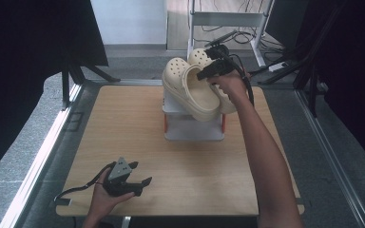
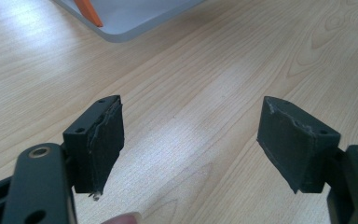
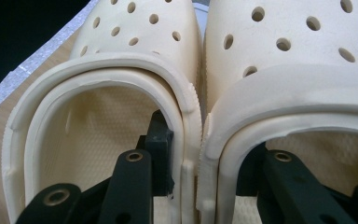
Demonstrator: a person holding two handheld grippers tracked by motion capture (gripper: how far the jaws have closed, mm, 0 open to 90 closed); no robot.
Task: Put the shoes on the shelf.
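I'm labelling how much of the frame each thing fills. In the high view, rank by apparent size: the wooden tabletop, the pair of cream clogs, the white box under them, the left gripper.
1. wooden tabletop
2. white box and pair of cream clogs: they look alike, unranked
3. left gripper, though nearest the camera

Light wood table (image 1: 123, 128); white box w/ orange trim (image 1: 192, 126) sits directly on it, far-centre.

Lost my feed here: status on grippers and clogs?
Right gripper clamps both clogs together over the white box. Left gripper open, idle. Nothing blocking.
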